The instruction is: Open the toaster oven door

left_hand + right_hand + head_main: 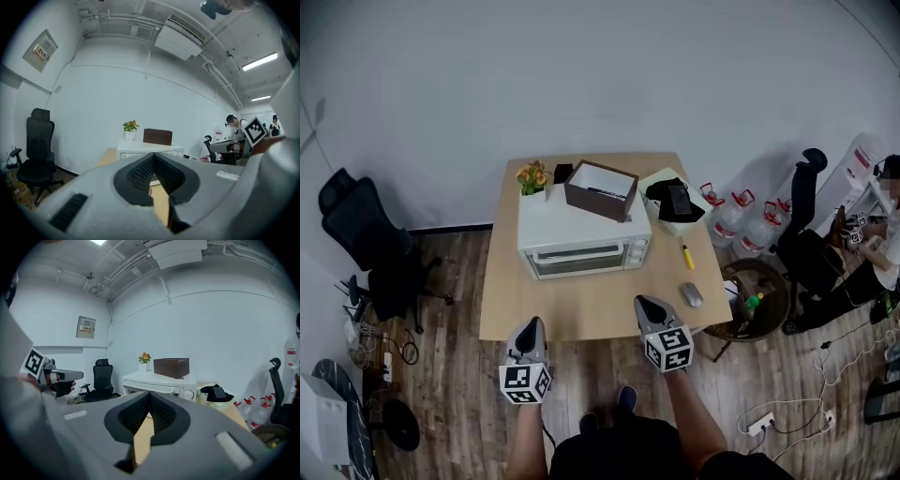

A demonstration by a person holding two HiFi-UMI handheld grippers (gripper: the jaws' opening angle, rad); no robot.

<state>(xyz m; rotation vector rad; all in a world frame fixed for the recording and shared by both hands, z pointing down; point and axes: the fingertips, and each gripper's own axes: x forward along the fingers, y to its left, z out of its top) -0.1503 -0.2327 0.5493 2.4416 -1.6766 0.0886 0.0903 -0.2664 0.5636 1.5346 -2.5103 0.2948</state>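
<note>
A white toaster oven stands on the wooden table with its glass door closed and facing me. It also shows in the left gripper view and the right gripper view. A brown box and a potted plant rest on top of it. My left gripper is at the table's near edge, left of the oven front, jaws together and holding nothing. My right gripper hovers over the near table, below the oven's right end, also shut and holding nothing. Both are well short of the door.
A grey mouse, a yellow pen and a black pouch lie to the right of the oven. A black office chair stands at the left. Water bottles, a round stool and a seated person are at the right.
</note>
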